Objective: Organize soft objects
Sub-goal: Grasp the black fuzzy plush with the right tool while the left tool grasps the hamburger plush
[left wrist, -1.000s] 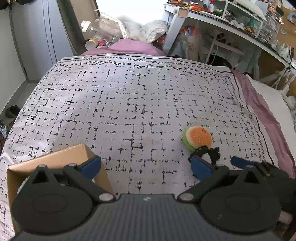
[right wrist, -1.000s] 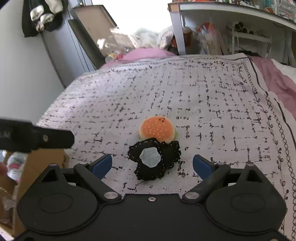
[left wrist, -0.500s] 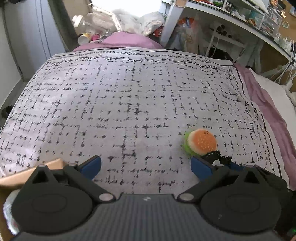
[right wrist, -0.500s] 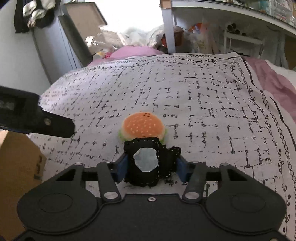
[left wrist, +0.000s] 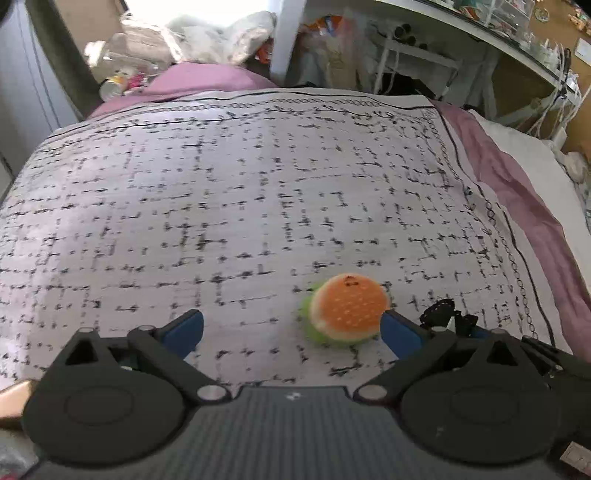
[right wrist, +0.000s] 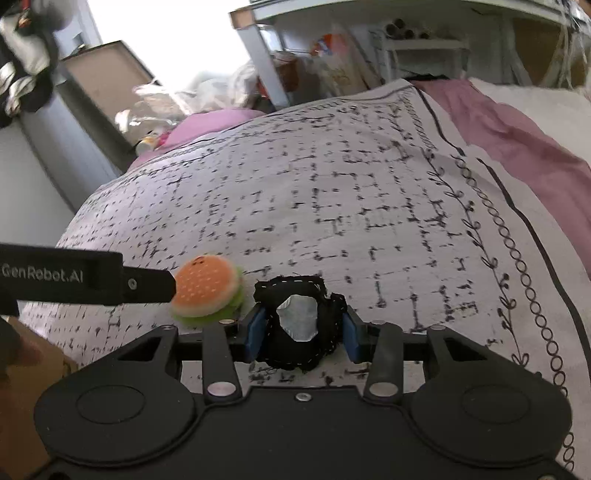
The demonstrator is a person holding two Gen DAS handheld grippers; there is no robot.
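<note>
Since a second earlier, the right gripper (right wrist: 301, 328) had closed from wide open onto the black fabric piece (right wrist: 295, 317); its jaws were closing, crumpling it. The left gripper (left wrist: 291, 330) stood open, the light, squashy burger plush (left wrist: 345, 314) against its right finger on the near bedspread (left wrist: 258, 203).

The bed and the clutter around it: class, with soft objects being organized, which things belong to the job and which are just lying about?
Part of the job:
- burger plush
- black fabric piece, between the closing jaws of the right gripper
- left gripper, open beside the burger plush
- cardboard box

Just lying about:
- patterned bedspread
- pink sheet
- desk
- clutter by the window
</note>
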